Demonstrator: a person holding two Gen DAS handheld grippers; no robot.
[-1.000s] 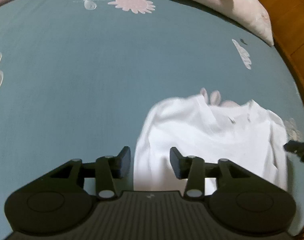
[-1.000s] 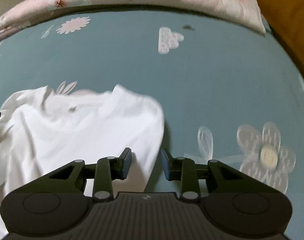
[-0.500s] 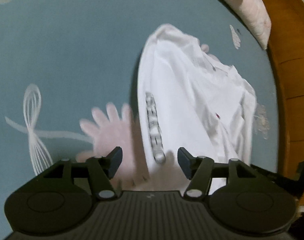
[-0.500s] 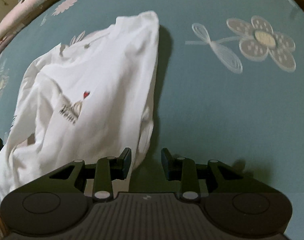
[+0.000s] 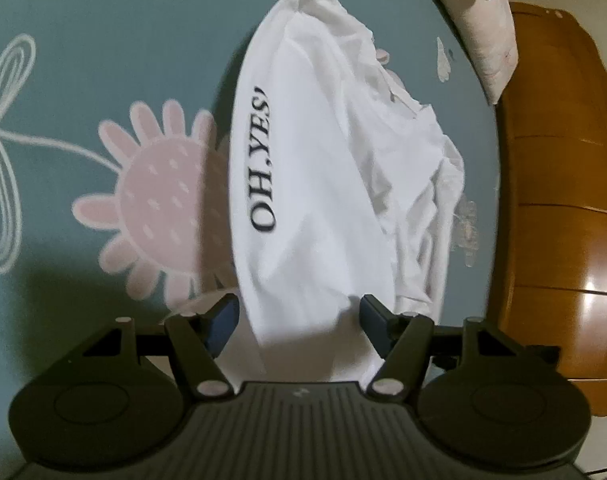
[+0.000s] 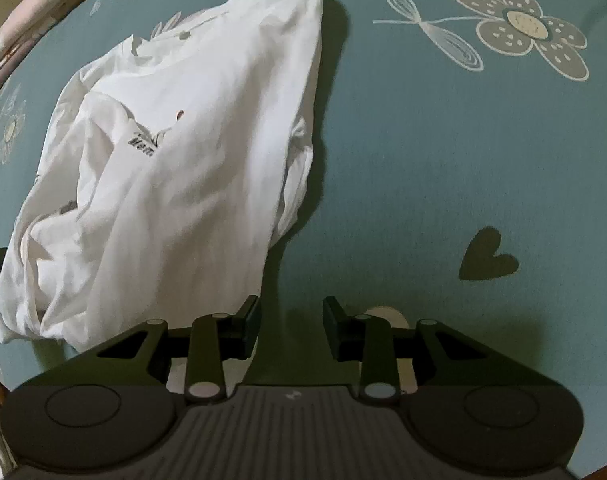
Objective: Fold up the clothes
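Observation:
A crumpled white shirt point(image 5: 327, 184) with black "OH,YES" lettering lies on the teal flowered bed sheet point(image 5: 103, 40). My left gripper point(image 5: 299, 318) hangs over its near end. The jaws stand wide apart with the cloth lying between the fingers, and the pads do not press on it. In the right wrist view the same shirt point(image 6: 175, 168) spreads to the left, a small printed logo on its chest. My right gripper point(image 6: 290, 320) is open just off the shirt's near right edge, with only bare sheet between its fingers.
A pink flowered quilt point(image 5: 499, 36) lies along the far edge of the bed. Brown wood point(image 5: 563, 208) runs past the bed's right edge in the left wrist view. To the right of the shirt, the sheet point(image 6: 463, 160) carries printed flowers and a heart.
Both grippers have drawn back along the shirt toward its near end and tipped downward. The left jaws have spread wider. The shirt's lettering has come into view.

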